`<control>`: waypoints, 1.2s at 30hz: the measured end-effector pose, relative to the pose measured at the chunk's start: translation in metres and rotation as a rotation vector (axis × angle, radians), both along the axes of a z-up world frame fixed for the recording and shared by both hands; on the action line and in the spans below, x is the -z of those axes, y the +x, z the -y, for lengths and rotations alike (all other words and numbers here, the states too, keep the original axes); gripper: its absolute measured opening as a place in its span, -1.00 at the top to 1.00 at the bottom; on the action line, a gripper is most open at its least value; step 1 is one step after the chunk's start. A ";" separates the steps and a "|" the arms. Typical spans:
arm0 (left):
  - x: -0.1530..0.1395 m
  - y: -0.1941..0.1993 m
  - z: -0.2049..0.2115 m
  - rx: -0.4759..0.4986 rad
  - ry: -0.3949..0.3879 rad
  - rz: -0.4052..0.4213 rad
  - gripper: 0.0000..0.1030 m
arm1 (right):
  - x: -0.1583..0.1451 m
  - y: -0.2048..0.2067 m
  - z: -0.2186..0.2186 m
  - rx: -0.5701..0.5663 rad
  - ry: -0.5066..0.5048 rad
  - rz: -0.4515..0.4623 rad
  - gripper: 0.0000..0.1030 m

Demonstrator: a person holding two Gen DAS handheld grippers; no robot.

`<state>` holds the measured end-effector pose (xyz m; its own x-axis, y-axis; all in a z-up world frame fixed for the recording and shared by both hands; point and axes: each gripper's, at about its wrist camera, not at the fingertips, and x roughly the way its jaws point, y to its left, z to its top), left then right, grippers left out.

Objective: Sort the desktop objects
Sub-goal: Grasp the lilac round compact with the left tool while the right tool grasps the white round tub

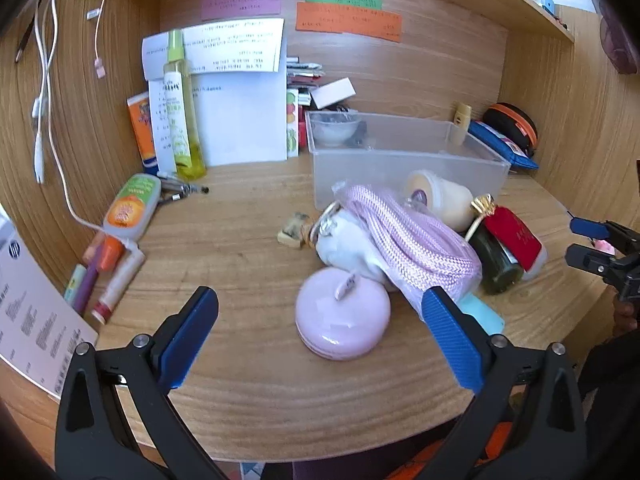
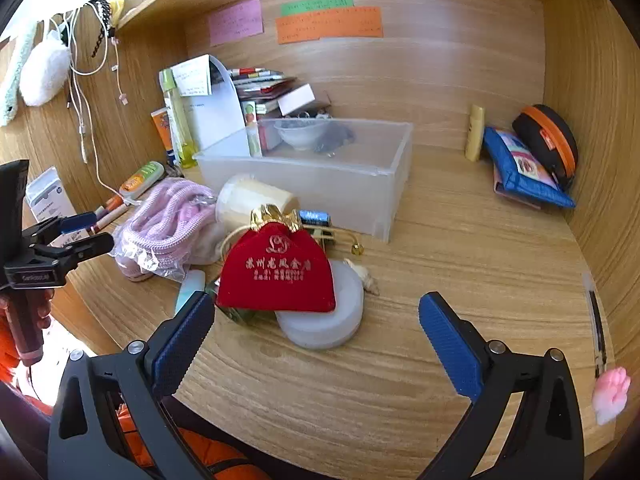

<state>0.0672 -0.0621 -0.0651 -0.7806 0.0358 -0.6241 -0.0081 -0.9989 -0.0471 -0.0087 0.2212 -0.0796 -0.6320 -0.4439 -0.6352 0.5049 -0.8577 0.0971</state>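
Left gripper (image 1: 320, 324) is seen with its blue pads spread wide and nothing between them; a round lilac macaron-shaped case (image 1: 342, 314) lies on the wooden desk (image 1: 240, 240) just ahead, in the gap between the pads. Right gripper (image 2: 316, 332) is likewise held wide apart and empty, above bare desk near the front edge. Just beyond its left pad a red velvet drawstring pouch (image 2: 276, 276) with gold lettering is noted, lying partly over a translucent white round tin (image 2: 324, 324); a small seashell (image 2: 366, 274) rests beside the tin. Behind the lilac case a bagged coil of pink cord (image 1: 412, 240) is draped against a white soft item (image 1: 344, 244), with a dark green jar (image 1: 496, 264) lying on its side under the pouch. Further back a cream cylindrical container (image 1: 438, 198) lies on its side, touching the front wall of a clear plastic bin (image 1: 400, 160). Inside the bin, at its far corner, a small white bowl (image 1: 332, 130) is seen. At the desk's left edge lip balms and an orange-labelled wipes pack (image 1: 134, 206) are grouped; a tall yellow-green bottle (image 1: 180, 112) stands against papers at the back. A blue pouch (image 2: 524, 168) and a black-and-orange case (image 2: 548, 140) lean in the far right corner.
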 end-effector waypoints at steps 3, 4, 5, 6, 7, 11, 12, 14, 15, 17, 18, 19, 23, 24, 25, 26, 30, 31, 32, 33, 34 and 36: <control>0.006 0.002 0.000 -0.005 -0.001 0.023 -0.93 | 0.007 -0.005 -0.001 -0.001 -0.006 0.035 -0.97; 0.007 0.003 0.001 -0.004 0.002 0.026 -0.88 | 0.011 -0.006 -0.001 0.001 -0.008 0.048 -0.97; 0.008 0.004 0.002 -0.002 0.009 0.027 -0.85 | 0.013 -0.006 -0.002 0.000 -0.010 0.058 -0.97; 0.008 0.005 0.003 0.000 0.014 0.030 -0.85 | 0.016 -0.006 -0.002 -0.002 -0.009 0.065 -0.97; 0.009 0.005 0.003 -0.001 0.017 0.033 -0.84 | 0.018 -0.006 -0.001 -0.005 -0.006 0.070 -0.96; 0.018 0.002 0.005 0.003 0.023 0.070 -0.77 | 0.024 -0.008 0.001 -0.014 0.018 0.076 -0.91; 0.021 0.001 0.006 0.006 0.024 0.081 -0.76 | 0.025 -0.008 0.001 -0.014 0.023 0.076 -0.87; 0.026 -0.002 0.006 0.006 0.029 0.096 -0.76 | 0.029 -0.011 0.001 -0.010 0.032 0.083 -0.86; 0.028 -0.003 0.006 0.008 0.031 0.100 -0.76 | 0.031 -0.014 0.000 -0.008 0.035 0.093 -0.86; 0.030 -0.007 0.006 0.010 0.030 0.105 -0.76 | 0.034 -0.018 0.000 -0.003 0.039 0.106 -0.84; 0.032 -0.009 0.006 0.011 0.030 0.108 -0.76 | 0.035 -0.020 0.000 -0.001 0.045 0.111 -0.82; 0.033 -0.013 0.005 0.013 0.028 0.111 -0.76 | 0.038 -0.023 0.001 0.000 0.053 0.115 -0.78; 0.039 -0.025 0.003 0.027 0.035 0.134 -0.69 | 0.043 -0.031 0.005 0.000 0.076 0.128 -0.66; 0.040 -0.029 0.001 0.034 0.034 0.140 -0.65 | 0.044 -0.033 0.006 0.001 0.078 0.130 -0.63; 0.041 -0.031 0.000 0.038 0.032 0.143 -0.61 | 0.044 -0.034 0.006 0.003 0.083 0.122 -0.60; 0.041 -0.032 -0.002 0.038 0.021 0.138 -0.60 | 0.044 -0.035 0.007 -0.003 0.082 0.124 -0.59; 0.041 -0.039 -0.005 0.042 0.017 0.129 -0.51 | 0.043 -0.038 0.011 -0.021 0.083 0.113 -0.47; 0.041 -0.040 -0.005 0.042 0.016 0.125 -0.46 | 0.044 -0.038 0.013 -0.023 0.090 0.106 -0.43; 0.041 -0.040 -0.006 0.047 0.014 0.118 -0.36 | 0.044 -0.038 0.014 -0.026 0.093 0.101 -0.39; 0.041 -0.041 -0.007 0.050 0.011 0.113 -0.31 | 0.044 -0.038 0.016 -0.029 0.097 0.095 -0.29; 0.041 -0.041 -0.007 0.050 0.005 0.110 -0.24 | 0.044 -0.038 0.018 -0.031 0.104 0.086 -0.21; 0.041 -0.042 -0.008 0.050 -0.004 0.104 -0.22 | 0.044 -0.038 0.019 -0.030 0.110 0.079 -0.21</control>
